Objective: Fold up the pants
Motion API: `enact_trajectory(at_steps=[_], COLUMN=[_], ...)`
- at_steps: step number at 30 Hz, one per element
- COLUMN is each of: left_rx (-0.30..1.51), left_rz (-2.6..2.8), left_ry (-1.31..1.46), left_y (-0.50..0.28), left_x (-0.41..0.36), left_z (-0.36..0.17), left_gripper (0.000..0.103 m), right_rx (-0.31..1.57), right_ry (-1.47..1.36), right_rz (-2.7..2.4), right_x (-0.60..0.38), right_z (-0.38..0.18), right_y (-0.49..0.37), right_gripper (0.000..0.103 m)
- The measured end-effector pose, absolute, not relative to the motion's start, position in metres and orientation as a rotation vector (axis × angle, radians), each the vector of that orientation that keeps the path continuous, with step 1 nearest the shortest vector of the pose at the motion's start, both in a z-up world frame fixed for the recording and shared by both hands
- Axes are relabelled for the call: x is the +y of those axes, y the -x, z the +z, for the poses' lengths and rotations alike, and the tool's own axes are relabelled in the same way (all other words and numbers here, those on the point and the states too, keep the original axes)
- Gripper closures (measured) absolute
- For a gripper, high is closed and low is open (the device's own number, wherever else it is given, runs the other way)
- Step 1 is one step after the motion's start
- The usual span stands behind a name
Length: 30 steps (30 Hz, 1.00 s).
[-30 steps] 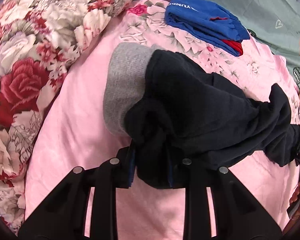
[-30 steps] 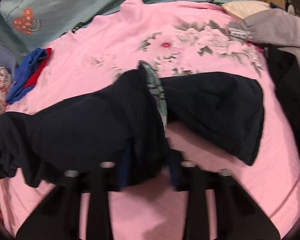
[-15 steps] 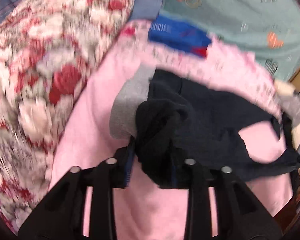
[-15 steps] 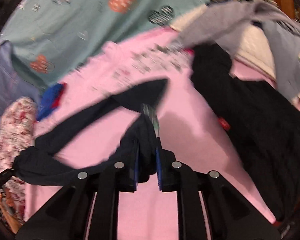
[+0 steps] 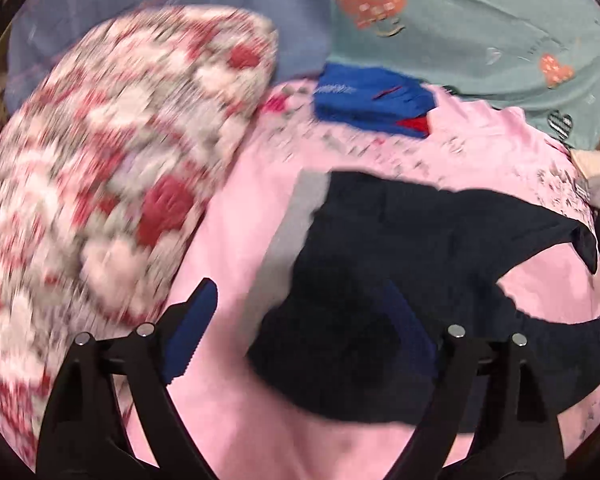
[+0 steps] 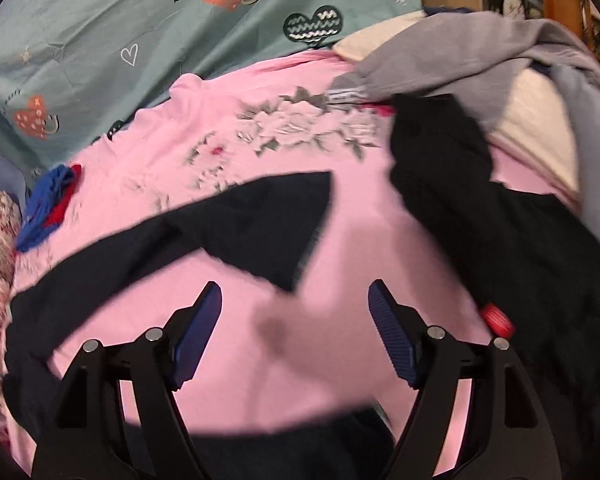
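Dark navy pants [image 5: 380,272] with a grey waistband [image 5: 296,216] lie spread on the pink floral sheet [image 5: 228,216]. My left gripper [image 5: 300,324] is open; the waist end of the pants lies between and over its right finger, and nothing is clamped. In the right wrist view the pants [image 6: 228,224] stretch from the lower left to a leg end at the middle. My right gripper [image 6: 296,332] is open and empty above bare sheet [image 6: 300,352], just short of the leg end.
A red and white floral pillow [image 5: 100,168] lies at the left. Folded blue clothing [image 5: 372,100] sits at the far side of the sheet. A pile of black and grey clothes [image 6: 500,184] lies at the right. A teal heart-print cover [image 6: 180,40] is behind.
Both grippers were shut on the pants and have opened, letting the cloth go. The pants have dropped flat and stretched out on the sheet.
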<state>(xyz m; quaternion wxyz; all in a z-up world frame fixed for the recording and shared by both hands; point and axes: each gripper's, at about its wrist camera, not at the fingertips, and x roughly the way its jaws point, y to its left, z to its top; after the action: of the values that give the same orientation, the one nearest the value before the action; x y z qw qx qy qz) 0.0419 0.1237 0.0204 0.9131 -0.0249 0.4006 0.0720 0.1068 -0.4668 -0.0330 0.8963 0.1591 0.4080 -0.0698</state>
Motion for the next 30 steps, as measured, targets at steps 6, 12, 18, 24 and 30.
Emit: enact_trajectory(at_steps=[6, 12, 18, 24, 30], left_rx=[0.873, 0.906, 0.891, 0.88, 0.875], left_rz=[0.071, 0.067, 0.109, 0.166, 0.238], left_ry=[0.134, 0.058, 0.069, 0.139, 0.164], left_y=[-0.09, -0.106, -0.113, -0.112, -0.103], left_x=[0.101, 0.081, 0.101, 0.127, 0.147], left_z=[0.002, -0.02, -0.015, -0.012, -0.011], left_gripper=[0.01, 0.01, 0.01, 0.01, 0.01], right_rx=[0.967, 0.895, 1.002, 0.875, 0.957], right_ry=[-0.416, -0.237, 0.263, 0.105, 0.121], right_rz=[-0.162, -0.124, -0.415, -0.239, -0.434], right_x=[-0.484, -0.488, -0.484, -0.458, -0.463], right_z=[-0.073, -0.029, -0.039, -0.027, -0.064], right_y=[-0.18, -0.194, -0.225, -0.227, -0.271], right_gripper=[0.059, 0.095, 0.042, 0.039, 0.054])
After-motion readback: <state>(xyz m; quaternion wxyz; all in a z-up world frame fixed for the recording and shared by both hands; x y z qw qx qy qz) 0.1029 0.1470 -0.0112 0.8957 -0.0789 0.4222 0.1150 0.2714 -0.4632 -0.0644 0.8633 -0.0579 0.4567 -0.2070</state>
